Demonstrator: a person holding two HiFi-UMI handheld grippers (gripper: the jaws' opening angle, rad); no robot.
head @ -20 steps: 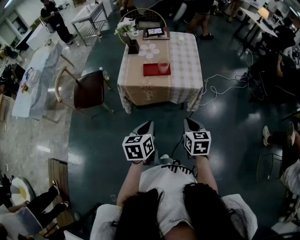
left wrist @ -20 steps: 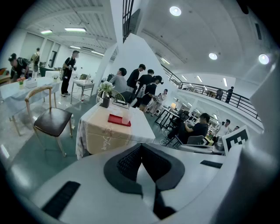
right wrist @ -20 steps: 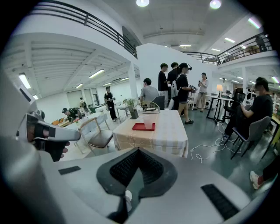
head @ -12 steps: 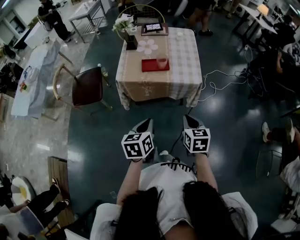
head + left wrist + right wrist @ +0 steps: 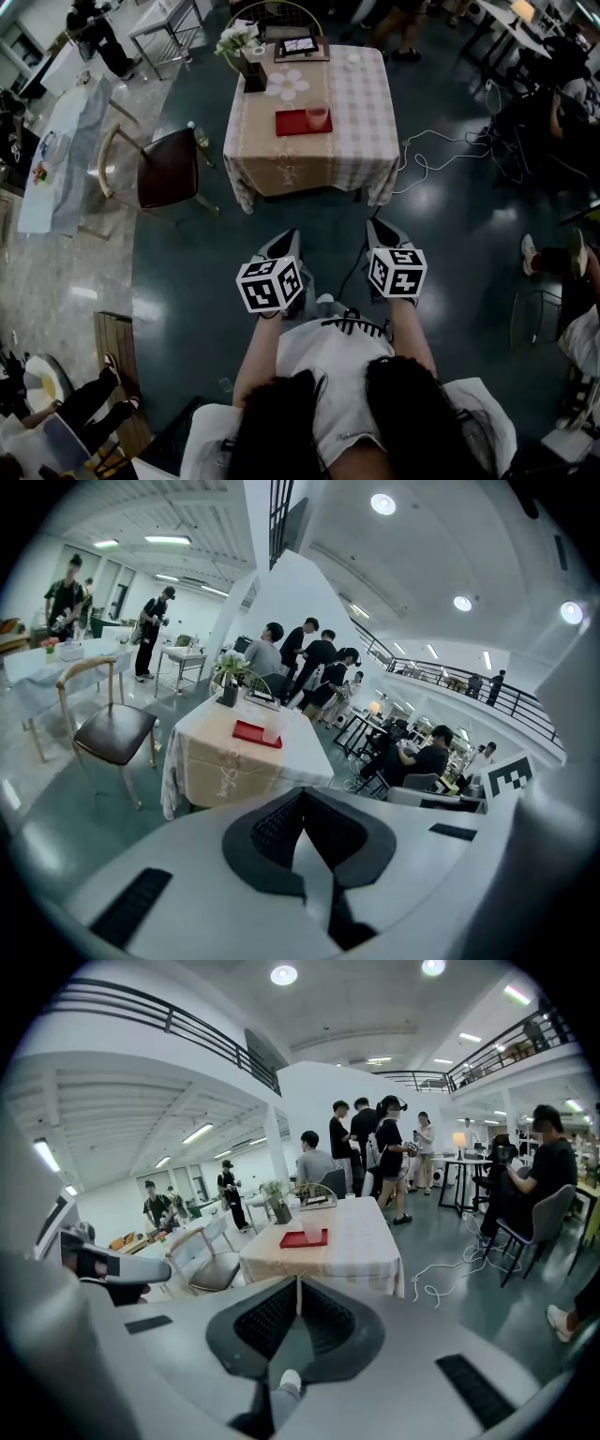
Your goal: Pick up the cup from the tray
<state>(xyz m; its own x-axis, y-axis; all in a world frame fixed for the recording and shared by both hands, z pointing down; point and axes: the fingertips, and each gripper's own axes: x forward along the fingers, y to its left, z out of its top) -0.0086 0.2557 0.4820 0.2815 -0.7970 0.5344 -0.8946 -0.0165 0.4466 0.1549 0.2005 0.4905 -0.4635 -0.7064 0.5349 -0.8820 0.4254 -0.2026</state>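
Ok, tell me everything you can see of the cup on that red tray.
The cup is a small translucent tumbler, plastic by its look, pinkish in the head view and paler in the gripper views. It stands upright on the red tray, toward its right end in the head view, on the cloth-covered table. Only the tray touches it. No lid or handle shows; whether it holds anything is too small to tell.

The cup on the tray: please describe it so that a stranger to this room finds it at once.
Find the square table with the checked cloth on the dark floor. On it lies a flat red tray, and the pale translucent cup stands upright at its right end, the only thing on the tray.
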